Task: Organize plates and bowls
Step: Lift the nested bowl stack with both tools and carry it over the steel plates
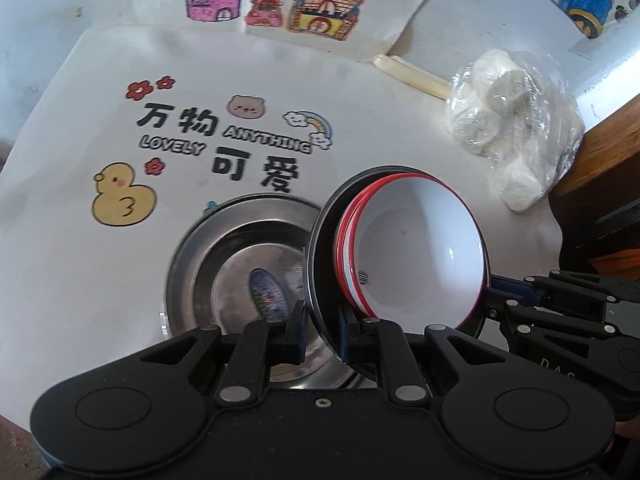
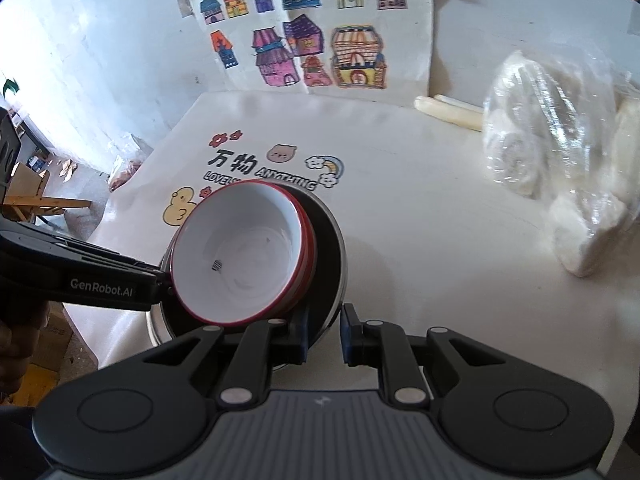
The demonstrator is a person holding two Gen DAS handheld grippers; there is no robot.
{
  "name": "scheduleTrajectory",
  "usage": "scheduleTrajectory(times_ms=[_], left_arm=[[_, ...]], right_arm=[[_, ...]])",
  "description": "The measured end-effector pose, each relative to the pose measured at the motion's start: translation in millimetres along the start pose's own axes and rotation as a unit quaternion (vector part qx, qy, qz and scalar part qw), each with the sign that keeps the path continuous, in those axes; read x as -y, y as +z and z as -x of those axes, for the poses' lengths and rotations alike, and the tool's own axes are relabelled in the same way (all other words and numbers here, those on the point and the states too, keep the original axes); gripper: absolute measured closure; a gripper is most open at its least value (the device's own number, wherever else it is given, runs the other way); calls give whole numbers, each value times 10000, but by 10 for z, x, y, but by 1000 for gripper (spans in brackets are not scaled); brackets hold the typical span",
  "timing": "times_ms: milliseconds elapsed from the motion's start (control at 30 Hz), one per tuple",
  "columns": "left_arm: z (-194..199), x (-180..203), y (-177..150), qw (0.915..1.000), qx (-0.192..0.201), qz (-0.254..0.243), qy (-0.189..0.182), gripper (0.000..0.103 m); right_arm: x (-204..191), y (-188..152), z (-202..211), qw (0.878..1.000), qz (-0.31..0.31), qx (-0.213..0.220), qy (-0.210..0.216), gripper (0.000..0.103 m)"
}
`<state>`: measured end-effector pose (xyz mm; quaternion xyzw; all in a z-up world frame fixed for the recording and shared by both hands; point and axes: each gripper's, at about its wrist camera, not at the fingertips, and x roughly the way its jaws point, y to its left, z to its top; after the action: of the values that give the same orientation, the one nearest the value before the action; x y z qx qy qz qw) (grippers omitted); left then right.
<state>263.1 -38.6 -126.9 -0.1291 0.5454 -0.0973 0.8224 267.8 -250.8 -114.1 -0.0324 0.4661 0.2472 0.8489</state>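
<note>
- The left gripper (image 1: pixel 323 334) has its jaws clamped across the near rim of a dark plate (image 1: pixel 320 280), which holds the plate lifted and tipped.
- The right gripper (image 2: pixel 323 334) grips the opposite rim of the same plate; its jaws straddle the edge, closed on it as far as I can judge. Two grips likely keep the load from sliding.
- Nested red-rimmed bowls (image 1: pixel 416 248) sit in the plate, leaning toward its low side.
- Directly below lies a steel plate (image 1: pixel 240 264) flat on the bench (image 1: pixel 60 260); the held stack hangs over its right part, probably to be set into it.
- Further out lie a bagged white bundle (image 1: pixel 516 128), a pale stick (image 1: pixel 412 74) and a houses drawing (image 1: pixel 304 4), all well apart from the dishes.
</note>
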Motion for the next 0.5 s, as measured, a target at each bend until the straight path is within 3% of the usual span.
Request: scheduleTrajectory(times_ms=[500], left_arm=[[30, -407, -34, 9999, -115, 87, 51, 87]], right_arm=[[-357, 37, -244, 9999, -25, -125, 84, 85]])
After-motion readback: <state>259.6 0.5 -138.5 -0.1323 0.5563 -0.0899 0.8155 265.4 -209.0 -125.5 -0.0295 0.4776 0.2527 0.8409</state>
